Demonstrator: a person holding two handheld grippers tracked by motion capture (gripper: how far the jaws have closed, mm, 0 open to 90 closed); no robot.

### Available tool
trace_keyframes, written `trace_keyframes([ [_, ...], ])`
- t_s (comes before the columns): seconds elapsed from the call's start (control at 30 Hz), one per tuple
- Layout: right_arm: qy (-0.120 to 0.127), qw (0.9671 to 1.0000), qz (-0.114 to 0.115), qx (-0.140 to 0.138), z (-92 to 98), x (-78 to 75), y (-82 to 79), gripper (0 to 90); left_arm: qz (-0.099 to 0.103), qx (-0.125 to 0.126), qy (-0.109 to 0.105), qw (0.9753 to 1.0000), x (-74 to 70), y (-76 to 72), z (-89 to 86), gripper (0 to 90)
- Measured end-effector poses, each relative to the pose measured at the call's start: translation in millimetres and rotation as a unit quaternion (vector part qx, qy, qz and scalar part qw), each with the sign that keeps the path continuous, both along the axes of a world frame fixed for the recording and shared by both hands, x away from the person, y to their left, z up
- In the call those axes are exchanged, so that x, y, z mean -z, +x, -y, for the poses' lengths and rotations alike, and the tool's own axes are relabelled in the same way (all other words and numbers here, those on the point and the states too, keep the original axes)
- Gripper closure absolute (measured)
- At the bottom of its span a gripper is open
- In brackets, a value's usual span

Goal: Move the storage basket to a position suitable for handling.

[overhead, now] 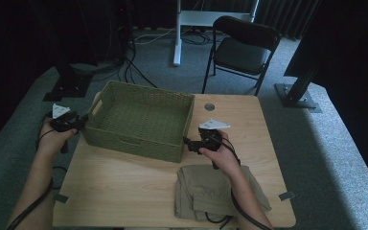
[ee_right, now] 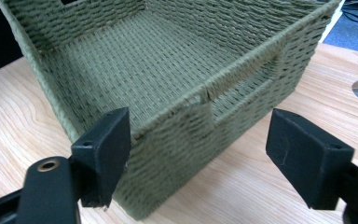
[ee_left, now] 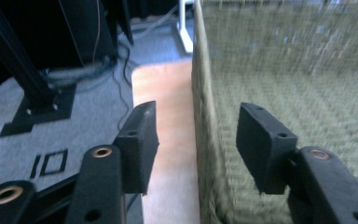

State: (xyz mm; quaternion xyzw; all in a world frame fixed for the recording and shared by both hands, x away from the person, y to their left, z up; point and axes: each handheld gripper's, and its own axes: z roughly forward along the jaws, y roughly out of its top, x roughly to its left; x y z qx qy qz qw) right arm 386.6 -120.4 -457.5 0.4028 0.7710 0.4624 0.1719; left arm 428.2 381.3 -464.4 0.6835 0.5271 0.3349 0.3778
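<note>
Dim room, grey carpet, pale wooden worktop [overhead: 124, 187].

High view: empty olive woven rectangular basket [overhead: 139, 120] at 11 o'clock; folded khaki cloth [overhead: 201, 191] at 5 o'clock, not yet loaded; black folding chair [overhead: 242, 48] beyond.

Left gripper view: left tool [ee_left: 196, 140] gaping, astride the basket's wall [ee_left: 205, 140].

Right gripper view: right tool [ee_right: 198, 154] spread wide before the handle slot [ee_right: 242, 93]. Nothing gripped; path unobstructed.

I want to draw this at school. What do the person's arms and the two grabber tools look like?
Both forearms are bare, no sleeves. The left gripper and right gripper are black, each topped by a grey three-cornered plate, with a black cable trailing back. Up close, the black jaws end in blocky rectangular pads with brass-coloured rings around the holes.
</note>
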Motion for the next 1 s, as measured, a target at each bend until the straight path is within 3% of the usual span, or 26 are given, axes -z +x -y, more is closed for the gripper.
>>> trace_keyframes([
  [0.07, 0.005, 1.0000, 0.001, 0.003, -3.5, 0.7, -0.2, 23.3, -0.011, 0.002, 0.003, 0.9999, 4.3, 1.3, 1.2, 52.2],
  [0.17, 0.011, 0.9998, 0.004, 0.018, -7.2, 2.5, -0.7, 27.7, -0.011, -0.006, -0.015, 0.9998, 7.6, 2.6, 2.3, 56.9],
  [0.23, 0.011, 0.9995, 0.008, 0.028, -8.3, 3.1, -0.9, 27.9, -0.009, -0.007, -0.011, 0.9999, 8.2, 3.0, 4.4, 60.9],
  [0.33, 0.013, 0.9993, 0.011, 0.033, -11.4, 3.4, -2.9, 27.9, -0.009, -0.004, -0.002, 0.9999, 8.6, 4.1, 8.5, 68.7],
  [0.37, 0.011, 0.9995, 0.009, 0.030, -15.1, 5.2, -3.2, 27.9, -0.013, 0.003, -0.002, 0.9999, 8.2, 4.4, 10.2, 77.9],
  [0.47, 0.009, 0.9995, 0.008, 0.028, -19.1, 6.8, -3.3, 27.9, -0.015, -0.012, 0.022, 0.9996, 7.0, 4.7, 15.1, 79.7],
  [0.53, 0.004, 0.9996, 0.012, 0.025, -22.8, 9.2, -3.9, 30.4, -0.015, -0.019, 0.012, 0.9996, 7.7, 4.1, 15.0, 82.1],
  [0.6, 0.020, 0.9994, -0.003, 0.026, -23.0, 10.0, -4.3, 35.1, -0.012, -0.021, 0.004, 0.9997, 8.5, 2.6, 14.1, 83.3],
  [0.7, 0.018, 0.9994, -0.007, 0.029, -22.8, 8.4, -5.2, 41.2, -0.013, -0.023, -0.005, 0.9996, 8.8, -0.5, 14.9, 84.1],
  [0.93, -0.013, 0.9994, -0.004, 0.033, -26.1, 1.6, -7.5, 58.8, -0.015, -0.031, -0.002, 0.9994, 8.5, -9.8, 21.3, 84.4],
  [1.0, -0.006, 0.9993, -0.005, 0.037, -25.4, 2.4, -7.1, 62.0, -0.015, -0.035, -0.001, 0.9993, 8.4, -12.9, 23.7, 84.4],
])
